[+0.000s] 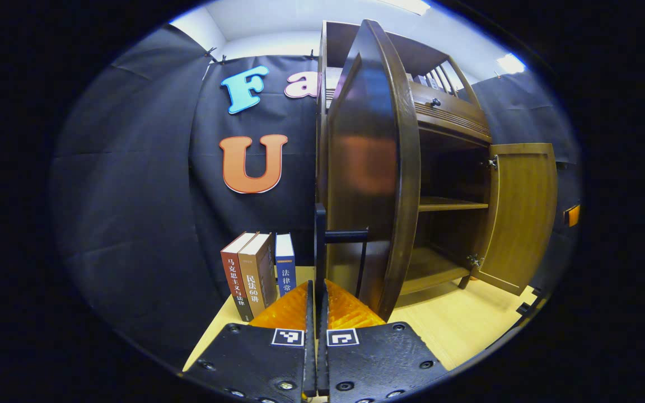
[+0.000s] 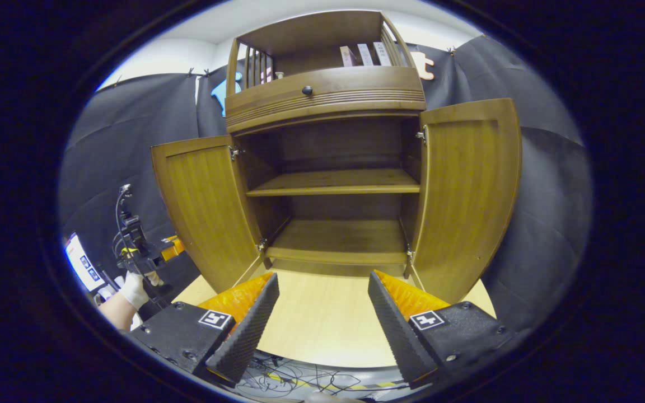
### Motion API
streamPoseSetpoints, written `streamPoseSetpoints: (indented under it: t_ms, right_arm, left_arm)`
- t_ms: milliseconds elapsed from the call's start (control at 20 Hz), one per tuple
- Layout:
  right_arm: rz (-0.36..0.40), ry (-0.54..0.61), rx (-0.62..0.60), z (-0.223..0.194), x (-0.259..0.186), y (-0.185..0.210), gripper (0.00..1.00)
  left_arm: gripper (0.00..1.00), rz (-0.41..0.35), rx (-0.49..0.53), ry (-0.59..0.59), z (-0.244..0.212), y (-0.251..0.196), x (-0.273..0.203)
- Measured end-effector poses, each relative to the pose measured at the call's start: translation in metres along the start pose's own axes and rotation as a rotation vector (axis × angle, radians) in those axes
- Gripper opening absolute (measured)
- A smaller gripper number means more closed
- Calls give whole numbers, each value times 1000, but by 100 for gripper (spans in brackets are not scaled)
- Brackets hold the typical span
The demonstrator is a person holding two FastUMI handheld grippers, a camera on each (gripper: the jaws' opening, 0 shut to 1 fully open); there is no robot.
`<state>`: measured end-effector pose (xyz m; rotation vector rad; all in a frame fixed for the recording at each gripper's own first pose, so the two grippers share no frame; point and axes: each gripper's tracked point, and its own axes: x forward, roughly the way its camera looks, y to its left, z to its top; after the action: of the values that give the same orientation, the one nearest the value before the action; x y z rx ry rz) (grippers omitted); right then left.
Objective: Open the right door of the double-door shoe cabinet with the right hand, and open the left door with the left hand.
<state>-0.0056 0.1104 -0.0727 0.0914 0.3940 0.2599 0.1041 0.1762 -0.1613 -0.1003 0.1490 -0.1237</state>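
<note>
Wooden cabinet (image 2: 328,95) doors stand open; left gripper (image 1: 316,313) fingers pinch together near the left door (image 1: 373,168), right gripper (image 2: 322,313) gapes wide.

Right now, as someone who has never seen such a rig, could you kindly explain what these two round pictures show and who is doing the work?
No robot arm is here: a person carries a two-finger gripper in each hand, and a camera rides on each, looking along its fingers.

The left gripper view shows the left gripper with its fingers closed together, holding nothing, beside the left door seen nearly edge-on. Three books stand on the wooden table.

The right gripper view faces the shoe cabinet head-on. The right gripper is open and empty. Both the left door and the right door stand open, showing bare shelves. At the left edge a gloved hand holds the other gripper.
</note>
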Motion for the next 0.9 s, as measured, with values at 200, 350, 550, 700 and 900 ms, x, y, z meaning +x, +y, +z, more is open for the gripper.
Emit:
streamPoseSetpoints:
  t_ms: [200,350,550,700,900]
  right_arm:
    - [9,3,-9,0,3,3,100]
    - [15,2,-18,1,5,4,100]
    - [9,-5,-40,4,6,0,100]
    - [-8,-26,-56,13,4,-7,100]
    - [-21,-57,-67,23,3,-14,100]
  left_arm:
    - [1,-65,-13,2,-1,21,3]
    - [1,-141,-18,11,-1,28,5]
    - [1,-227,-67,46,-2,30,4]
    - [25,-203,-17,75,-2,40,1]
    - [80,-128,-4,74,4,57,-13]
